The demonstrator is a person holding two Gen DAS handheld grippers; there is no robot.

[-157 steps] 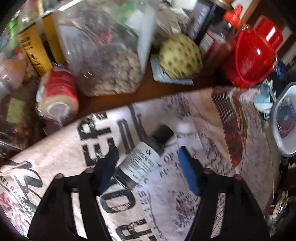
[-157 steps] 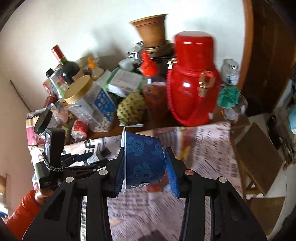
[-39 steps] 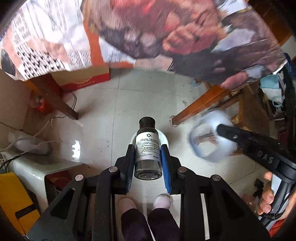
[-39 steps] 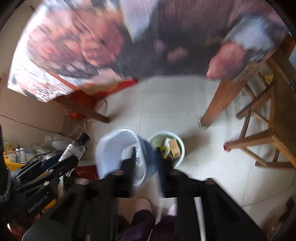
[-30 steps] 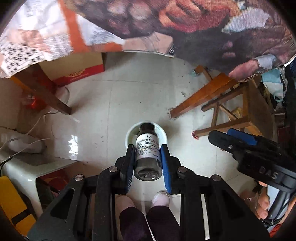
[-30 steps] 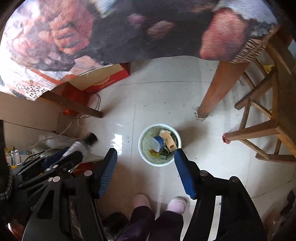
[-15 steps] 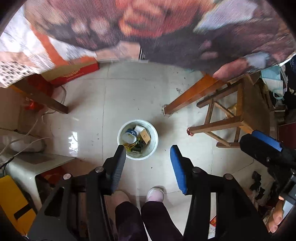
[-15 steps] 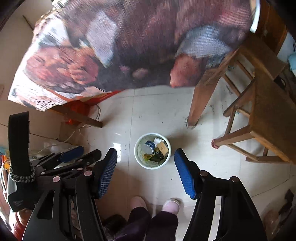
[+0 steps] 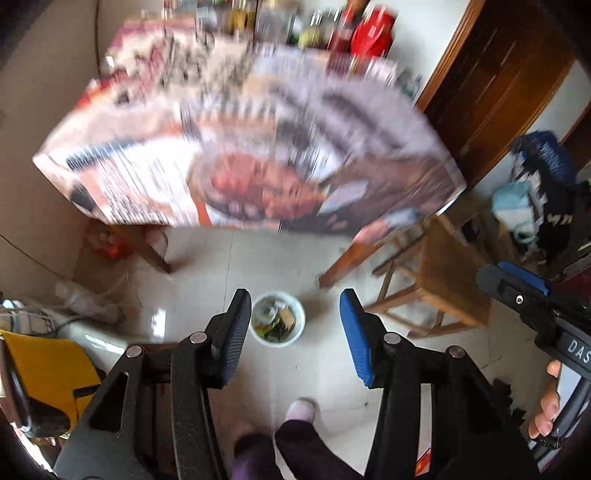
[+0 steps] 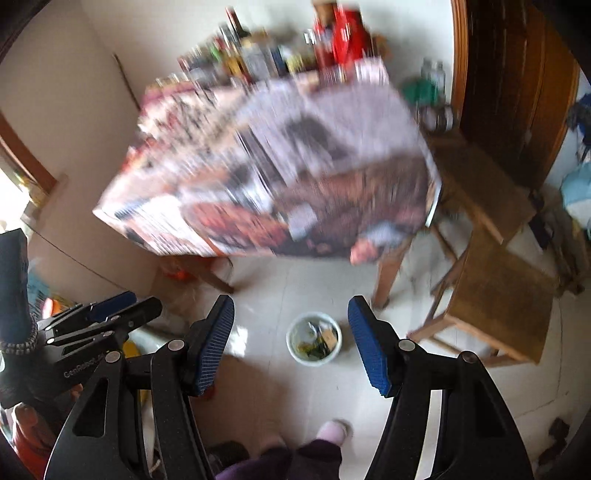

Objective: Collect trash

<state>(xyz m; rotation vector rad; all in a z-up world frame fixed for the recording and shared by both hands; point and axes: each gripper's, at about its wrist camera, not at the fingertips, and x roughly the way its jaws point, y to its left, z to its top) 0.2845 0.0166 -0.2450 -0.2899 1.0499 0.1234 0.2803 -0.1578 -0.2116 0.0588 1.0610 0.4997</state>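
A small white trash bin (image 9: 277, 323) with several scraps inside stands on the tiled floor; it also shows in the right wrist view (image 10: 314, 343). My left gripper (image 9: 293, 325) is open and empty, high above the bin. My right gripper (image 10: 291, 343) is open and empty too, also high over the bin. Each gripper shows at the edge of the other's view, the right one (image 9: 524, 291) and the left one (image 10: 107, 314). The table (image 9: 258, 155) with its printed paper cover is blurred.
Bottles and a red flask (image 9: 371, 35) crowd the table's far edge. Wooden stools (image 10: 498, 295) stand right of the bin. A dark wooden door (image 9: 498, 81) is at the right. A yellow object (image 9: 48, 373) and cables lie at the left. My feet (image 10: 332, 430) are below.
Both grippers let go of their loads, the bottle and the blue cup, into the bin, then opened. Both views have since tilted up, bringing the tabletop into sight.
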